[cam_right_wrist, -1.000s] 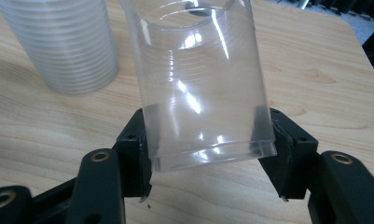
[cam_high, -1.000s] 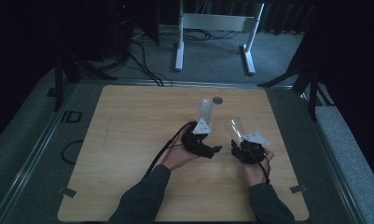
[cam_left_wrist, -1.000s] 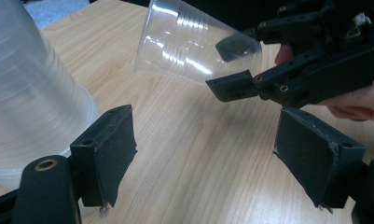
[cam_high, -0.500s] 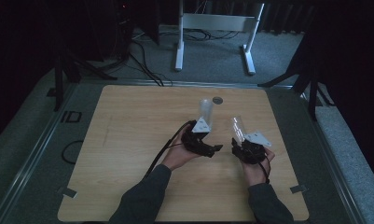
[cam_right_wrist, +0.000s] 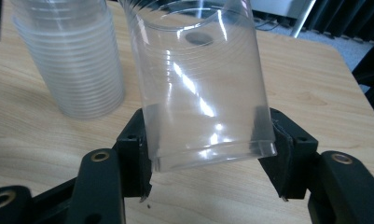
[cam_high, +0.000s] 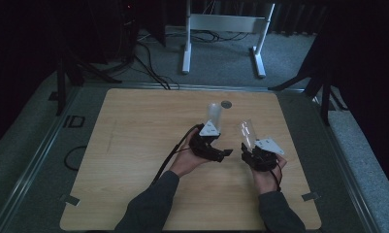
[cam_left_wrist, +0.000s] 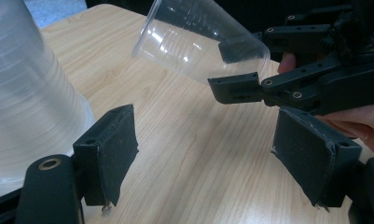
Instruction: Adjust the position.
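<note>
Right gripper view: unmarked clear cup (cam_right_wrist: 203, 84)

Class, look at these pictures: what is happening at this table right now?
A person works two hand-held grippers over a light wooden table. The right gripper clamps a single clear plastic cup, tilted. The left gripper is open, its jaws just closing a little with nothing between them, beside an upside-down stack of clear plastic cups.

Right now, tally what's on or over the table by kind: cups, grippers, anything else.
Single clear plastic cup, held in the right gripper: 1
Stack of clear plastic cups, upside down on the table; number of cups in it can't be told: 1
Grippers, right and left gripper: 2
Total: 4
</note>
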### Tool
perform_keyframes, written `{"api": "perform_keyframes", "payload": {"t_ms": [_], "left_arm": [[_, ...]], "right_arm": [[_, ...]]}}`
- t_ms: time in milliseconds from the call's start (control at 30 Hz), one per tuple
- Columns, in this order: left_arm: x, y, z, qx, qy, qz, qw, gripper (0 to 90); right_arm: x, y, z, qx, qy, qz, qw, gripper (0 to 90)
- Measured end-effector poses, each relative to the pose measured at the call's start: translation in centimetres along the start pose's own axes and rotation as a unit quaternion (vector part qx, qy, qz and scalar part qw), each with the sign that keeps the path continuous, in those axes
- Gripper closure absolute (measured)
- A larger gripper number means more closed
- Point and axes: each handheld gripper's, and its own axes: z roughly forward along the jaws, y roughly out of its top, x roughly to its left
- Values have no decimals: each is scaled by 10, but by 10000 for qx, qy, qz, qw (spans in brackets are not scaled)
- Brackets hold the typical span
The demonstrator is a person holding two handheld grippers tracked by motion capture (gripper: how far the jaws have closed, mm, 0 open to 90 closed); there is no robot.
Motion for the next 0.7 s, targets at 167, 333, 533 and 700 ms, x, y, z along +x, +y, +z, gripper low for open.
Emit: {"api": "perform_keyframes", "payload": {"t_ms": [167, 333, 533, 700], "left_arm": [[0, 2, 3, -43, -86, -103, 9999, 217], [0, 5, 5, -129, -157, -262, 9995, 217], [2, 7, 7, -250, -214, -430, 9985, 217], [2, 9, 9, -329, -207, -546, 9978, 219]], "right_arm": [[0, 1, -3, -74, 25, -10, 10000, 418], [0, 2, -7, -183, -12, -61, 9998, 419], [0, 3, -10, -257, -5, -60, 9997, 419], [0, 4, -13, -336, -27, -46, 9994, 419]]}}
